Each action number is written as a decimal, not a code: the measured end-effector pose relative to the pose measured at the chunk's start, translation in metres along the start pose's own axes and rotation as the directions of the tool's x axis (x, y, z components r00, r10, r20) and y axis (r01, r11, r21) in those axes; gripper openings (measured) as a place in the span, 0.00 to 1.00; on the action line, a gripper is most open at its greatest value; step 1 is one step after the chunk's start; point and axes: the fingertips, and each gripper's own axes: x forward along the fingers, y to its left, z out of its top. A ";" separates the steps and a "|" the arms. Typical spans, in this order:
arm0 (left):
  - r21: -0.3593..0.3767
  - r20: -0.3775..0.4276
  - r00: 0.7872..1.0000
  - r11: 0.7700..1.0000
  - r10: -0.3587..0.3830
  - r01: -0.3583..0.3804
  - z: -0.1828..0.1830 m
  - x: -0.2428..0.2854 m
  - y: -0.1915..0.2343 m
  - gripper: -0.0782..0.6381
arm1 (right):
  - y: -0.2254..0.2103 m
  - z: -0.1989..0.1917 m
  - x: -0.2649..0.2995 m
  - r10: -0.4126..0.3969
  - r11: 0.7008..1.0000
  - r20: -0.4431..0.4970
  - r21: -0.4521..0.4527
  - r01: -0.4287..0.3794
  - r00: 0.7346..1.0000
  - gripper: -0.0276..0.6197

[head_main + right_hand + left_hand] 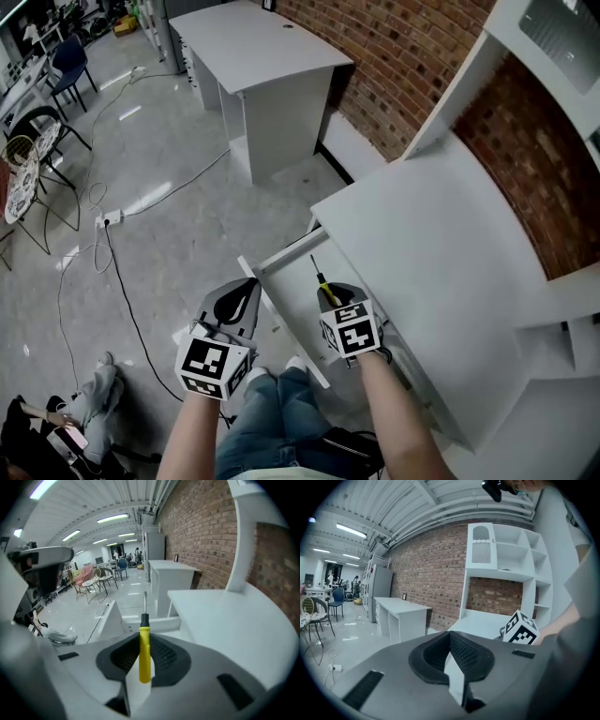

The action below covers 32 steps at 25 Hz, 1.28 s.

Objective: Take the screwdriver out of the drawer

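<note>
The screwdriver (145, 648) is pinched in the right gripper (330, 292) jaws above the open drawer (291, 251). The left gripper (239, 295) jaws are pressed together, empty. Removal seems nearly done; carrying it clear is called for next.

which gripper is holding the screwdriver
The right gripper: its jaws clamp the yellow handle of the screwdriver, shaft pointing away from it. The left gripper has its jaws together with nothing between them.

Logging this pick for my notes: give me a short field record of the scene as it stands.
right gripper: shut on screwdriver, yellow handle between the pads, shaft pointing ahead
left gripper: shut, nothing in it
drawer: open, pulled out of the white desk
task state: screwdriver held above the open drawer
</note>
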 end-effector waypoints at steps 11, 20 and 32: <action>0.119 0.214 0.974 0.992 -0.068 0.043 0.112 -0.017 -0.029 0.13 | -0.005 0.111 -0.181 -0.169 0.982 0.435 0.002 0.186 0.884 0.16; 0.158 0.377 0.921 0.987 -0.099 0.041 0.183 -0.042 -0.047 0.13 | -0.001 0.152 -0.286 -0.285 0.946 0.651 0.075 0.315 0.704 0.16; 0.195 0.444 0.884 0.979 -0.143 0.061 0.209 -0.058 -0.063 0.13 | 0.001 0.166 -0.332 -0.337 0.911 0.722 0.089 0.402 0.604 0.16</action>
